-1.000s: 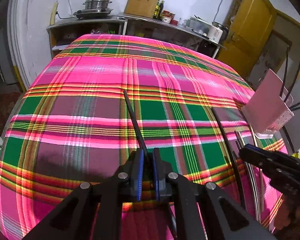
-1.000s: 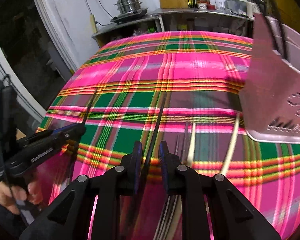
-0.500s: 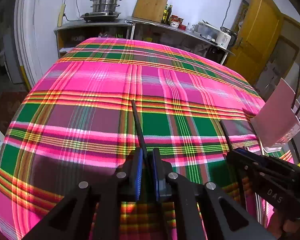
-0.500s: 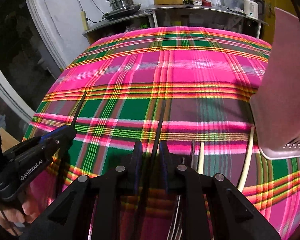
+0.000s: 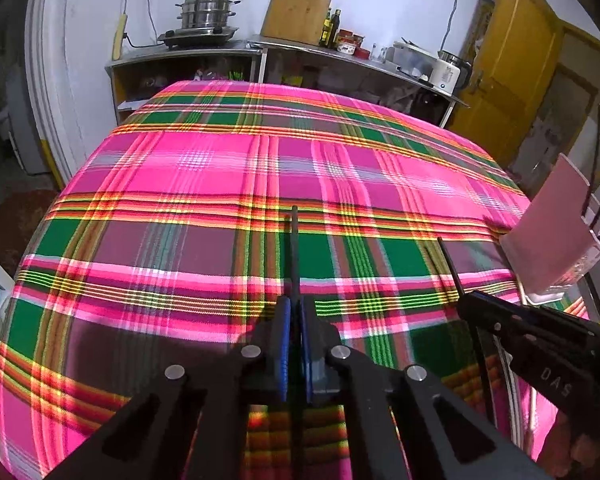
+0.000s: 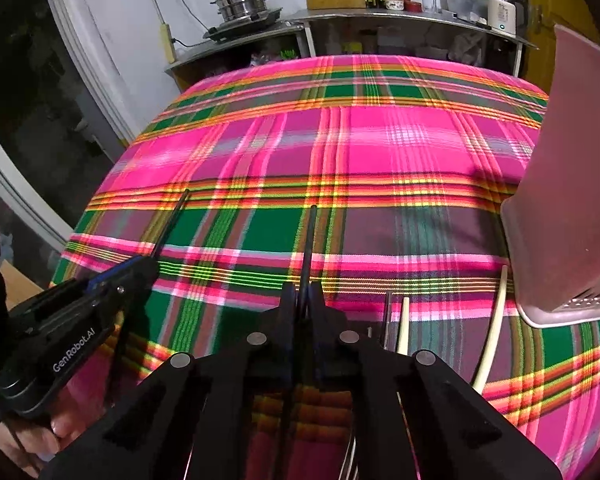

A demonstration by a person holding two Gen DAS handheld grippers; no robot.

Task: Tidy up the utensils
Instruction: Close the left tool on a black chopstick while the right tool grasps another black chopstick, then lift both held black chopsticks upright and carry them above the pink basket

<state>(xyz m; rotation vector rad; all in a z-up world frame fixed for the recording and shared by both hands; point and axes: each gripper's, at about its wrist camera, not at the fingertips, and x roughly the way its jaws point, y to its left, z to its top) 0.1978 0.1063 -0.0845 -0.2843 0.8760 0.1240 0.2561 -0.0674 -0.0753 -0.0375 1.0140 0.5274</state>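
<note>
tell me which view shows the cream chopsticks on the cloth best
The right wrist view: two cream chopsticks lie on the plaid cloth beside the pink holder, just right of the right tongs. The left wrist view shows only indistinct pale slivers there.

Pink holder [image 6: 572, 200] cut off right; chopstick [image 6: 490, 332] lower end hidden

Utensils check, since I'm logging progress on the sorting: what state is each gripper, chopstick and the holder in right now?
Left gripper: shut on a black chopstick.
Right gripper: shut on another black chopstick.
Pink holder: upright on the plaid cloth, dark sticks already inside.
Cream chopsticks: lying loose on the cloth.
</note>
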